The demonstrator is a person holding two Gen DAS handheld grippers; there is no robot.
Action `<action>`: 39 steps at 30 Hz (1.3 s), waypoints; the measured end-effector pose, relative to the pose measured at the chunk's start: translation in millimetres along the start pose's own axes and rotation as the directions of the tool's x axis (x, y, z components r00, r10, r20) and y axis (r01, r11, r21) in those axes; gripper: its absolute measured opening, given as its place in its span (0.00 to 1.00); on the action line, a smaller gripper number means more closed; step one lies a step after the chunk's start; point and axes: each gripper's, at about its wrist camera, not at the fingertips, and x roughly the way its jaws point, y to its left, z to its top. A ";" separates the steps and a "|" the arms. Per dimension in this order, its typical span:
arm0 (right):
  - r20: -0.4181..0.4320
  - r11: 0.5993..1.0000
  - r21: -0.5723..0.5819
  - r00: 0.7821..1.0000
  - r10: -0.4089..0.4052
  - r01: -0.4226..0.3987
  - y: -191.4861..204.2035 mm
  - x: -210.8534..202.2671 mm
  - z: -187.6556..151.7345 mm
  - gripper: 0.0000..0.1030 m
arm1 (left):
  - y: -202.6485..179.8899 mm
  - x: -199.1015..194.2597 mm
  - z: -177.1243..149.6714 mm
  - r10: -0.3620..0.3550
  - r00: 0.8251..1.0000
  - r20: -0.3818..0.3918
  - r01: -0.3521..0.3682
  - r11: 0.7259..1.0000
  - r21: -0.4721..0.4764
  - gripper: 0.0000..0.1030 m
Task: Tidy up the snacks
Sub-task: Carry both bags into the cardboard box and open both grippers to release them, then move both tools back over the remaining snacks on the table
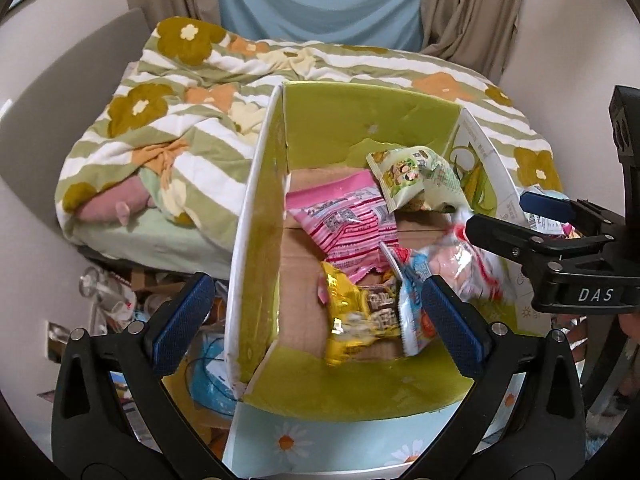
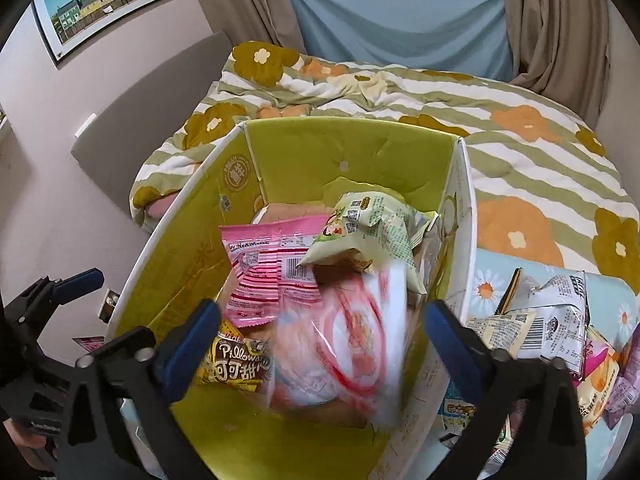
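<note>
A cardboard box [image 1: 256, 216] [image 2: 280, 148] with a green inside stands open beside the bed. In it lie a pink packet [image 1: 344, 220] [image 2: 272, 272], a pale green packet [image 1: 412, 172] [image 2: 368, 232], a yellow Pillows packet [image 1: 360, 312] [image 2: 236, 364] and a blue-white packet [image 1: 412, 300]. My right gripper [image 2: 320, 340] [image 1: 500, 214] is open over the box. A blurred white-and-red packet [image 2: 348, 344] [image 1: 476, 264] sits between its blue pads [image 2: 192, 344], and neither pad presses on it. My left gripper [image 1: 316, 320] [image 2: 60, 288] is open over the box's left wall, holding nothing.
Several more snack packets [image 2: 560, 328] lie on a light blue daisy cloth [image 2: 492, 280] right of the box. Behind the box is a bed with a flowered striped blanket [image 1: 180, 120] [image 2: 520, 140]. Clutter [image 1: 108, 296] covers the floor to the left of the box.
</note>
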 end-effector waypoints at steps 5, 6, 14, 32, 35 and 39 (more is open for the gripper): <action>0.034 1.000 -0.018 0.999 -0.011 0.012 -3.9 -8.6 -4.7 1.00 | -6.7 -3.4 -1.1 0.006 1.000 0.006 -0.006 1.000 0.013 1.00; 0.033 1.000 -0.021 0.999 -0.010 0.011 -4.4 -10.0 -5.2 1.00 | -8.7 -5.1 -0.9 0.009 1.000 0.010 -0.009 1.000 0.020 1.00; 0.060 1.000 0.008 0.998 0.011 -0.012 -6.6 -41.7 -1.3 1.00 | -18.4 -21.5 7.8 -0.006 1.000 0.029 0.005 0.999 0.053 1.00; 0.193 0.955 0.243 0.956 -0.220 0.170 -80.5 -169.9 -27.1 1.00 | -128.8 -52.5 34.3 -0.228 0.973 0.046 0.209 0.943 0.260 1.00; 0.201 0.940 0.278 0.946 -0.256 0.195 -107.2 -191.5 -42.2 1.00 | -159.8 -54.6 27.7 -0.249 0.968 0.037 0.229 0.932 0.281 1.00; 0.201 0.926 0.308 0.936 -0.289 0.219 -144.0 -211.4 -63.9 1.00 | -203.6 -48.9 11.2 -0.239 0.971 0.002 0.229 0.933 0.276 1.00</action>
